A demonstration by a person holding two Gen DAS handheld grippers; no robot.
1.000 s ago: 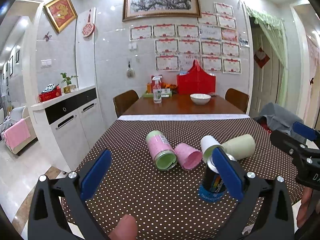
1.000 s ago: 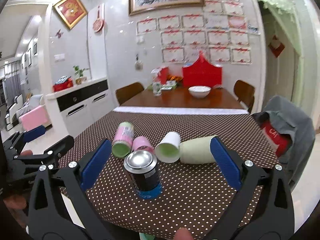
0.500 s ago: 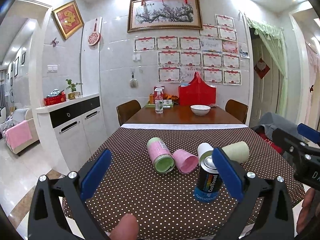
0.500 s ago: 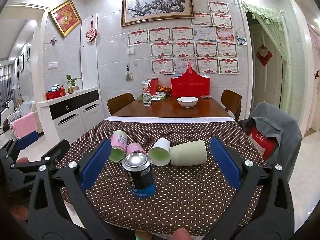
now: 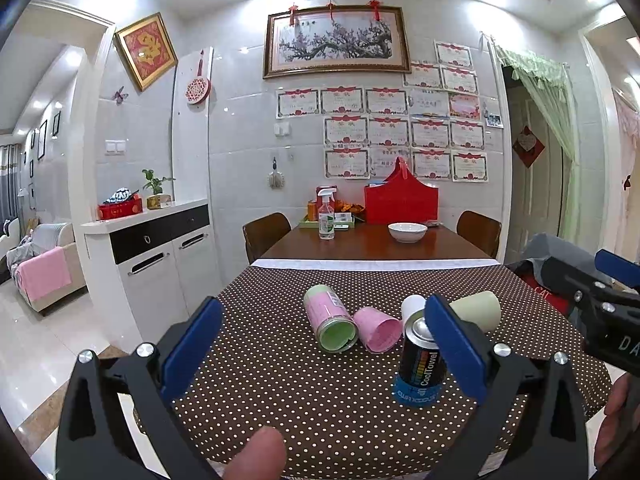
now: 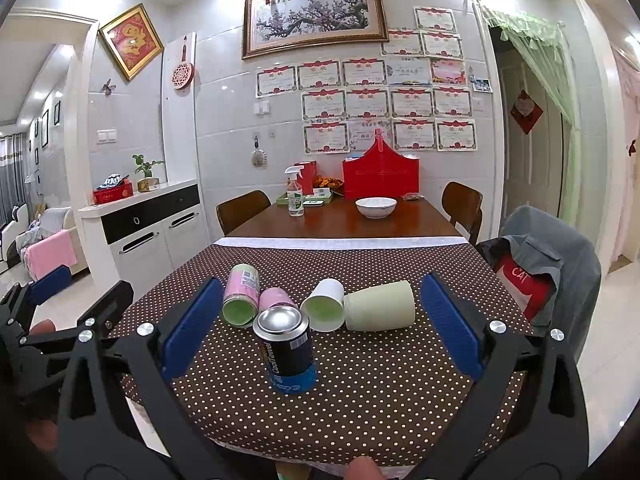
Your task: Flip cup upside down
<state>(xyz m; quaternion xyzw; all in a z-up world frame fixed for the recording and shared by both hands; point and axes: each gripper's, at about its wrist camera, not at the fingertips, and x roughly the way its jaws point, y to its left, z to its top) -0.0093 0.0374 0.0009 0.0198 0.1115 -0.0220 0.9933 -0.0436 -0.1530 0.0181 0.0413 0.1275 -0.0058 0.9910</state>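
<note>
Left of the right gripper: a pink-labelled cup on its side, mouth toward the camera, with a small pink cup touching it. Between the wide-spread, empty blue pads, nearest: an upright dark can, apparently clutter, not a target. Just beyond and rightward: a white cup and a pale green cup, both toppled, probably laid down so each must be gripped sidelong and turned rim-down. Seen from the other side, left gripper equally wide, holding nothing, hovering short of the brown dotted tablecloth. No cup gripped yet.
</note>
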